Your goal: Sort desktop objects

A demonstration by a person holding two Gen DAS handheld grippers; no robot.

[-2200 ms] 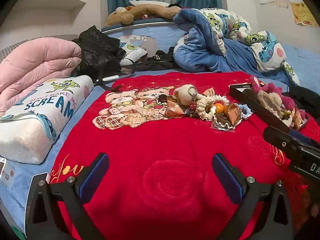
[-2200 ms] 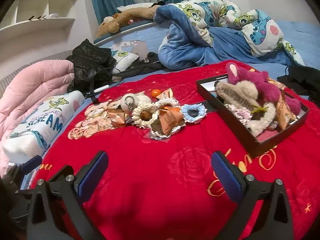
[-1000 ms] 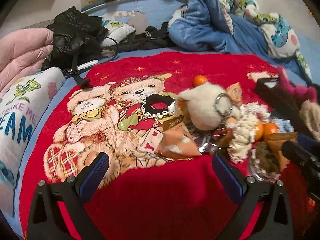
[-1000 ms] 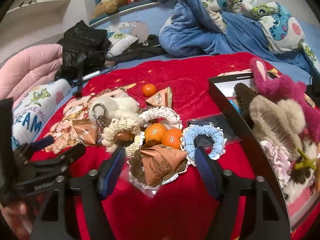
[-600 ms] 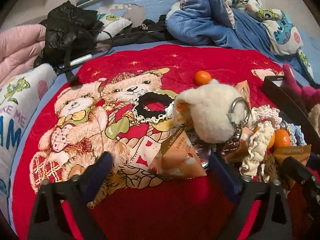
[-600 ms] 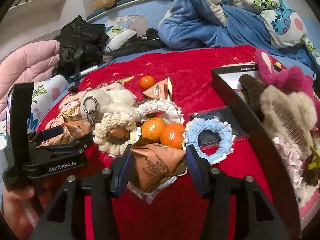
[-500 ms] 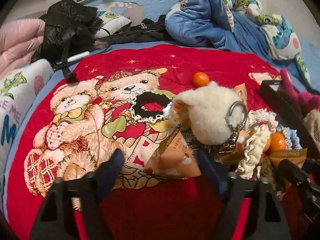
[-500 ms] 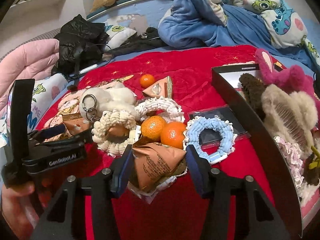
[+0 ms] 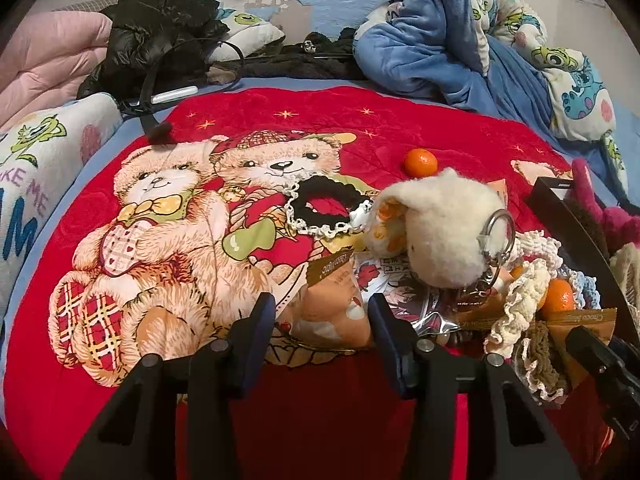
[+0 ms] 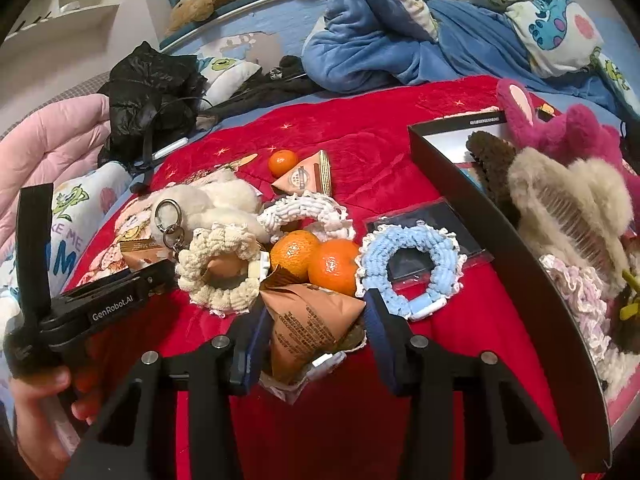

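On the red bear-print blanket (image 9: 168, 240) lies a pile of small things. My left gripper (image 9: 320, 303) straddles an orange snack packet (image 9: 336, 316); its jaws are closing, with a gap still showing at the left pad. Beyond it lie a white plush keychain (image 9: 436, 232), a black scrunchie (image 9: 324, 208) and a tangerine (image 9: 420, 162). My right gripper (image 10: 316, 306) is closing on a brown triangular snack packet (image 10: 304, 320), pads touching both its sides. Two tangerines (image 10: 316, 260), a cream scrunchie (image 10: 224, 272) and a blue scrunchie (image 10: 412, 268) lie just beyond.
A black tray (image 10: 500, 220) holding plush hair clips stands at the right. A black jacket (image 9: 152, 28), a pink quilt (image 9: 44, 56), a printed pillow (image 9: 36, 160) and a blue blanket (image 9: 432, 40) ring the red blanket. A hand (image 10: 36, 412) holds the left gripper.
Both grippers came forward to the pile and their jaws narrowed. The left ones now flank the orange packet; the right ones have closed onto the brown packet.
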